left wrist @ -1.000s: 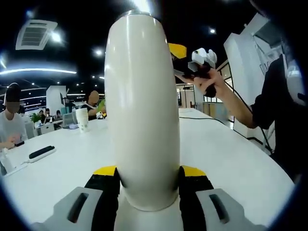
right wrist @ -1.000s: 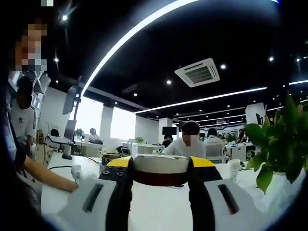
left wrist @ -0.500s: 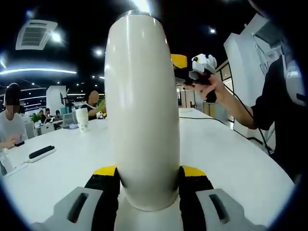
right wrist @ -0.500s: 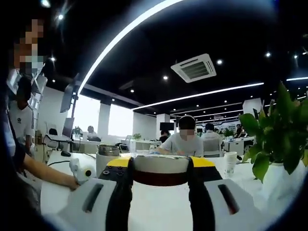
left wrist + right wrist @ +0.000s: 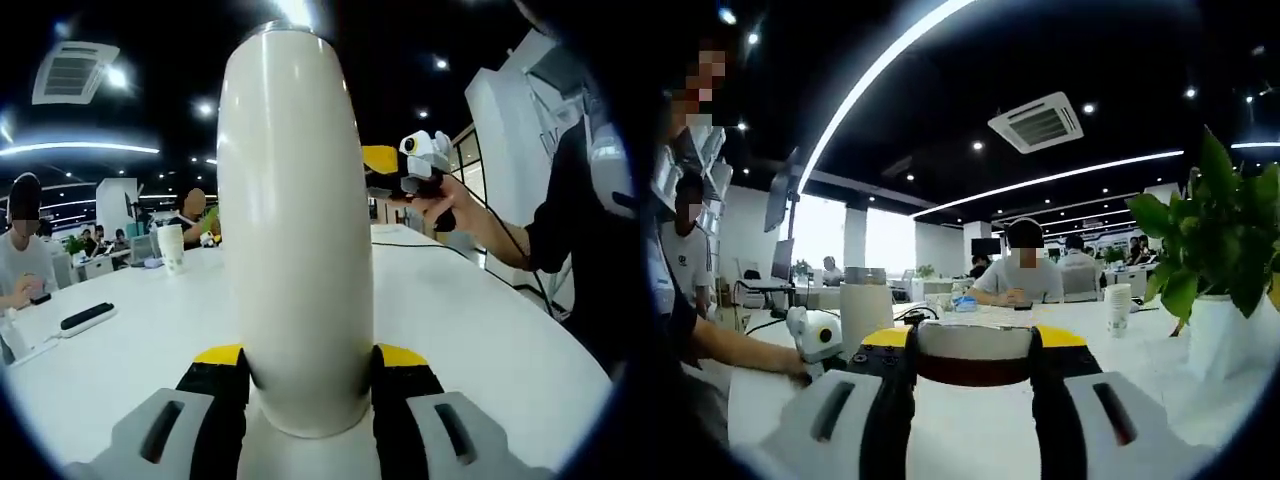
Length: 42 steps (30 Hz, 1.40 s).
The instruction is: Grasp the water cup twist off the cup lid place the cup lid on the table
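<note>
A tall white water cup (image 5: 295, 230) stands upright between the jaws of my left gripper (image 5: 310, 375), which is shut on its lower body. In the right gripper view the same cup (image 5: 867, 308) stands at the left with its metal rim bare and the left gripper (image 5: 822, 340) beside it. My right gripper (image 5: 975, 355) is shut on the cup lid (image 5: 975, 350), a white disc with a dark band. That right gripper (image 5: 378, 165) hangs in a person's hand to the right of the cup's upper part, apart from it.
A wide white table (image 5: 480, 340) runs under everything. On it lie a dark flat device (image 5: 87, 316), a stack of paper cups (image 5: 171, 247) and a black cable (image 5: 440, 250). A leafy plant in a white pot (image 5: 1215, 330) stands at the right. People sit at the far side.
The right gripper with the lid has dropped lower and drifted right, away from the cup's top. The cup and left gripper have held still.
</note>
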### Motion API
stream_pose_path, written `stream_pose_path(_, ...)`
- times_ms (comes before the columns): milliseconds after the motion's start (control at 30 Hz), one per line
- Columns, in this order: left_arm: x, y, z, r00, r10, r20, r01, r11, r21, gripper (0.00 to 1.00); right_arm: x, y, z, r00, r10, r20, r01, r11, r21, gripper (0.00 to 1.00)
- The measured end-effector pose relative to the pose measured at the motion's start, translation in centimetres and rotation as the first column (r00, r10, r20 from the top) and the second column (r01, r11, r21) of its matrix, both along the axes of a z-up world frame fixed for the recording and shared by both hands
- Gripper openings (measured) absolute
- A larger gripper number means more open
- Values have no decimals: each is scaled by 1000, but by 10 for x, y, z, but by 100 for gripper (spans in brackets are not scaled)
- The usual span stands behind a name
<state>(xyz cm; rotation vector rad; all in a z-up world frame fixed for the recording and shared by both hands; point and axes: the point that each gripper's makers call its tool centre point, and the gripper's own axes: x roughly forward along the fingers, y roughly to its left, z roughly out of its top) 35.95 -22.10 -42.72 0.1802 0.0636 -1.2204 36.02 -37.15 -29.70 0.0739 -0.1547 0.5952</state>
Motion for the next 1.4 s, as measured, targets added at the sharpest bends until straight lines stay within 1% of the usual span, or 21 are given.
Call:
stream_pose_path(333, 1, 0, 1, 1000, 2, 1, -2, 1000, 0, 49, 2, -13, -18, 999, -21, -35, 20, 1000, -3, 47)
stream_pose_path(400, 2, 1, 0, 1000, 2, 1, -2, 1000, 1, 49, 1, -12, -21, 999, -15, -37, 14, 1000, -14, 47)
stream_pose_path(600, -4, 0, 0, 1000, 3, 2, -3, 1000, 1, 49, 0, -13, -30, 998, -14, -54, 12, 1000, -26, 47)
stream_pose_path(700, -1, 1, 0, 1000, 3, 1, -3, 1000, 1, 49, 0, -16, -31, 998, -17, -60, 16, 1000, -23, 47)
stream_pose_path(867, 3, 2, 0, 1000, 3, 1, -3, 1000, 1, 49, -3, -18, -37, 998, -27, -65, 24, 999, -42, 47)
stream_pose_path(1067, 6, 3, -1, 1000, 3, 2, -3, 1000, 1, 49, -5, -20, -52, 995, -24, -98, 16, 997, -77, 47)
stream_pose_path(1400, 6, 3, -1, 1000, 3, 2, -3, 1000, 1, 49, -8, -20, -63, 992, -15, -126, 5, 997, -83, 47)
